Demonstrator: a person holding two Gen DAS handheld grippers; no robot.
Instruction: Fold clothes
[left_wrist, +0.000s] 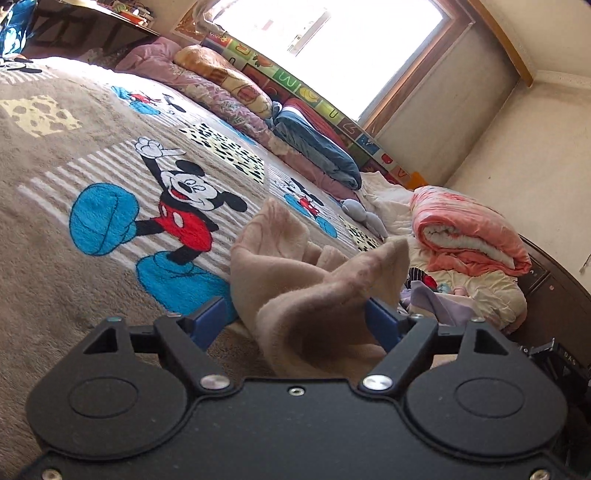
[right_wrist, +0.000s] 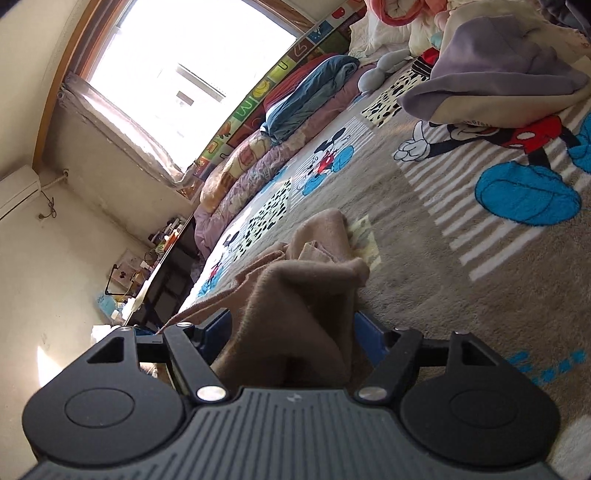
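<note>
A beige fleece garment (left_wrist: 295, 273) is bunched on the Mickey Mouse bedspread (left_wrist: 74, 258). My left gripper (left_wrist: 301, 317) has its blue fingers (left_wrist: 212, 317) wide apart with the cloth bunched between them and over the fingertips. In the right wrist view the same beige garment (right_wrist: 295, 295) fills the gap between the blue fingers (right_wrist: 369, 336) of my right gripper (right_wrist: 295, 332). Cloth hides the fingertips of both, so whether either pinches the cloth is not visible.
A pile of unfolded clothes with a lilac garment (right_wrist: 498, 62) lies on the bedspread (right_wrist: 443, 295). A rolled pink quilt (left_wrist: 469, 232), blue blanket (left_wrist: 317, 147) and pink bedding (left_wrist: 207, 81) line the window side. A dark desk (right_wrist: 166, 280) stands by the wall.
</note>
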